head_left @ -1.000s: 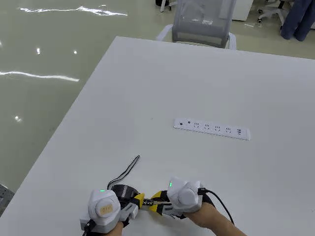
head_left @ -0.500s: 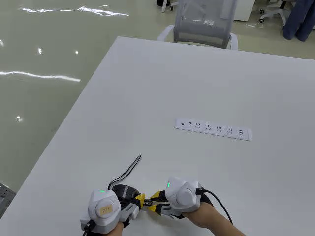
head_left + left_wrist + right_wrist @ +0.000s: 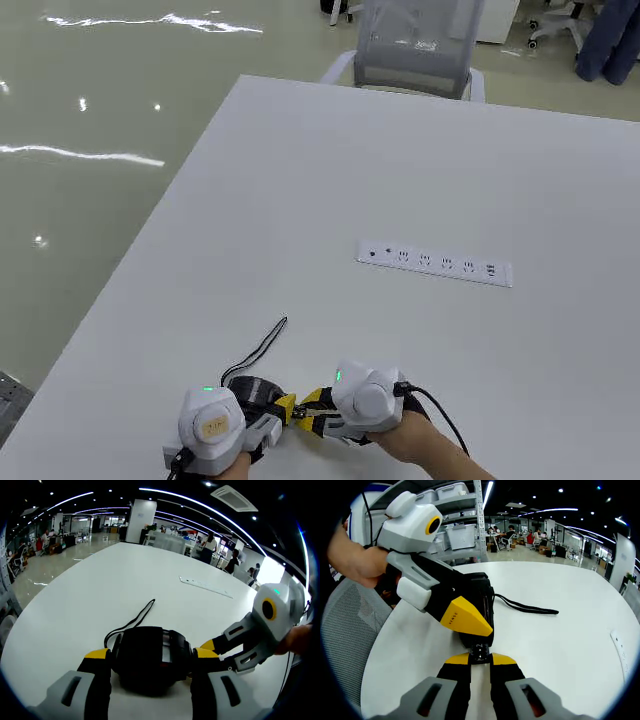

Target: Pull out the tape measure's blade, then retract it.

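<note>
Nearest the person, at the table's front edge, the left gripper was clamped on the tape measure, its yellow-tipped jaws pressed against the two sides of the black case, which rested on the white table. The right gripper view gave the closest look at the other end: the right gripper had its jaws drawn together on the blade tip, a small metal piece just at the mouth of the case, with almost no blade pulled out. In the head view that pinch was mostly hidden behind the white housings of the two grippers, which met nose to nose with only yellow tips and a sliver of the black case between them. The right gripper view also caught the hand holding the left gripper, and the left gripper view a fingertip's worth of the other hand behind the right gripper. Just beyond the case, the black strap trailed away across the tabletop in a loose line. Well apart from it, farther across the table, lay a white power strip, flat and parallel to the far edge. Past the table, the head view took in a grey mesh chair pushed to the far side and a glossy floor, while the right gripper view showed shelving stacked with bins.
</note>
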